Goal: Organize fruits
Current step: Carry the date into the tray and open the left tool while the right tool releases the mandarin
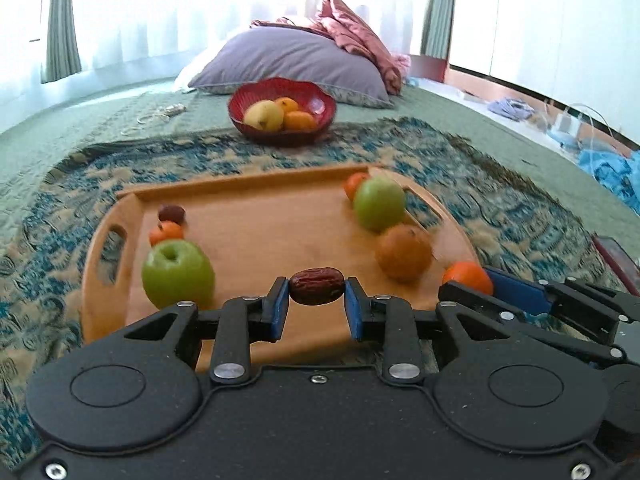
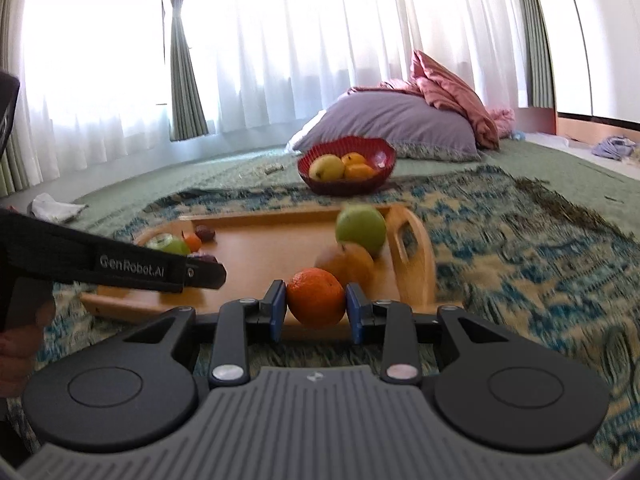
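Observation:
My left gripper [image 1: 317, 303] is shut on a dark red date [image 1: 317, 286], held over the near edge of the wooden tray [image 1: 260, 236]. My right gripper [image 2: 316, 306] is shut on an orange [image 2: 316, 297] at the tray's near right corner; it also shows in the left wrist view [image 1: 468, 278]. On the tray lie two green apples [image 1: 178, 274] [image 1: 379, 203], a brown pear-like fruit [image 1: 404, 253], small oranges [image 1: 166, 232] [image 1: 355, 184] and another date [image 1: 172, 213]. A red bowl [image 1: 320, 120] beyond the tray holds a yellow fruit [image 1: 264, 115] and oranges.
The tray sits on a blue patterned rug [image 1: 500, 200] over a green bedspread. A purple pillow [image 1: 292, 60] with pink cloth lies behind the bowl. Cables and clutter lie at the far right [image 1: 568, 124]. The left gripper's body [image 2: 120, 266] crosses the right wrist view.

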